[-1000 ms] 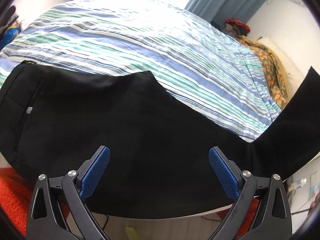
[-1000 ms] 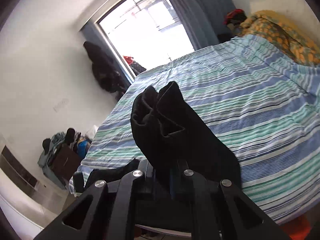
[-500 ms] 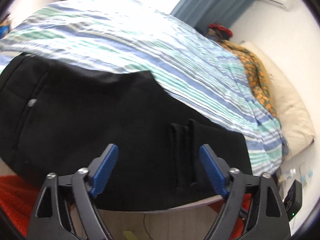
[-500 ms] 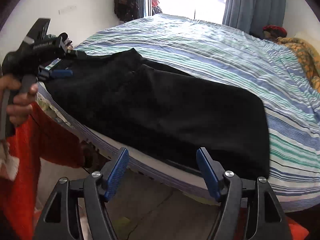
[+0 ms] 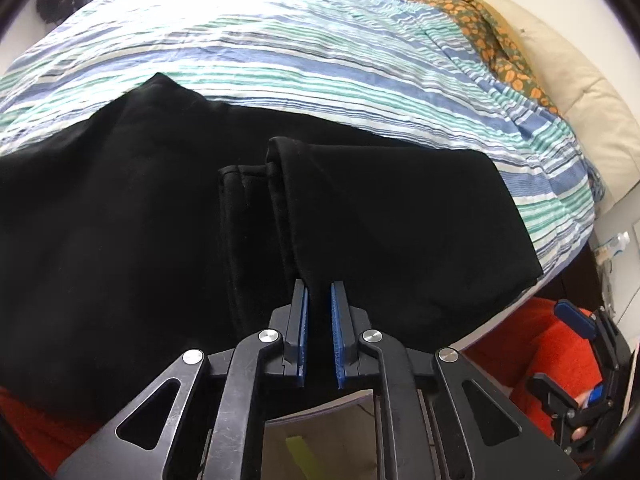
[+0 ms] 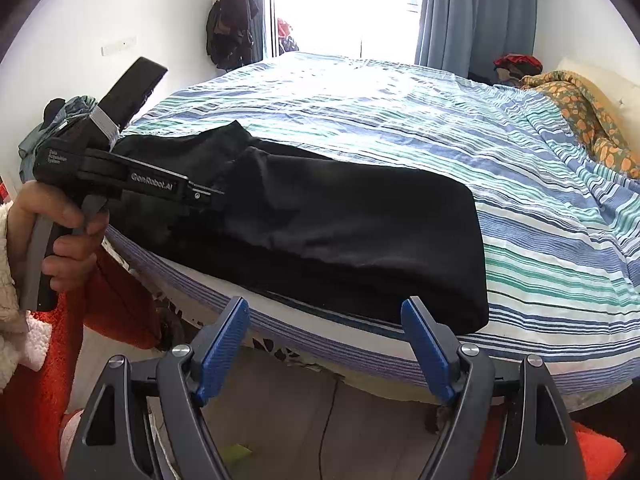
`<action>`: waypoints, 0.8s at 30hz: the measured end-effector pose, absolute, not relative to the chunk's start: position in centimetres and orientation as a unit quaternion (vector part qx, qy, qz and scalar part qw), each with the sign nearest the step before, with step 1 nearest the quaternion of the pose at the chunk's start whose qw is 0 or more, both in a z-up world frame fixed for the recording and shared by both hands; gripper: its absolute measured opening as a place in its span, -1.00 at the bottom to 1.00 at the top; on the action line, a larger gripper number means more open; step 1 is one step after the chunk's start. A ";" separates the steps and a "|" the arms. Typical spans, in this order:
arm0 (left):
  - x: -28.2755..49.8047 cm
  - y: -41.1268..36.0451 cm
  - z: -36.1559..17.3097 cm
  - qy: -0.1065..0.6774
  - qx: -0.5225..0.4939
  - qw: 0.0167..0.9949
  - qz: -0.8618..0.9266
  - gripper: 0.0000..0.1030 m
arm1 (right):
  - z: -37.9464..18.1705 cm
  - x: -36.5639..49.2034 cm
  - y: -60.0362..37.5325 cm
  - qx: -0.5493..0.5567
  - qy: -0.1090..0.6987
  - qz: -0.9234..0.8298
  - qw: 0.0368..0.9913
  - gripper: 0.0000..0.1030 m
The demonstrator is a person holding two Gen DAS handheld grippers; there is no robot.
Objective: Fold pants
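Note:
Black pants (image 5: 120,208) lie folded over on the near edge of a striped bed (image 5: 304,52). The leg ends lie across the upper part, hems near the middle (image 5: 280,160). My left gripper (image 5: 319,304) is shut on the near edge of the folded leg layer. In the right wrist view the pants (image 6: 340,216) lie along the bed's near edge, and the left gripper (image 6: 208,194) pinches them at their left part. My right gripper (image 6: 324,344) is open and empty, below and in front of the bed edge, apart from the pants.
An orange-patterned blanket (image 5: 496,40) and a cream pillow (image 5: 576,80) lie at the bed's right end. A window and blue curtain (image 6: 472,16) stand beyond the bed. Clothes hang on the wall (image 6: 232,20). The floor (image 6: 304,412) shows below the bed edge. An orange sleeve (image 6: 52,360) is at left.
The right gripper laid the leg ends over the upper part, let go and drew back open. The left gripper closed from open onto the folded layer's near edge.

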State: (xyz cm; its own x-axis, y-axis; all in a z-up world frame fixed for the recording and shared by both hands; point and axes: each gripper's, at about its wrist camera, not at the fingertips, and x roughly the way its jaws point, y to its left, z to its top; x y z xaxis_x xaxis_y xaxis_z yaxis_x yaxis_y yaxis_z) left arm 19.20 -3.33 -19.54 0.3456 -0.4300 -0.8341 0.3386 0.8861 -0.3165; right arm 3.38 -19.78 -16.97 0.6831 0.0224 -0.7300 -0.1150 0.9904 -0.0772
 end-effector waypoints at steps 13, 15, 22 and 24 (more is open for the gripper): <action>18.1 -2.8 -19.7 0.531 -0.001 0.826 -0.188 -0.91 | -16.6 4.1 -23.1 -0.014 0.398 -0.012 0.917 0.52; 17.7 -3.1 -18.8 0.519 0.004 0.830 -0.202 -0.84 | -16.8 4.1 -23.0 -0.017 0.399 -0.012 0.917 0.52; 18.0 -1.9 -17.3 0.487 -0.028 0.851 -0.193 0.55 | -17.2 3.9 -22.7 -0.025 0.401 -0.010 0.916 0.52; 18.8 -1.9 -18.5 0.510 -0.032 0.838 -0.191 0.55 | -17.2 3.9 -22.7 -0.025 0.402 -0.010 0.915 0.52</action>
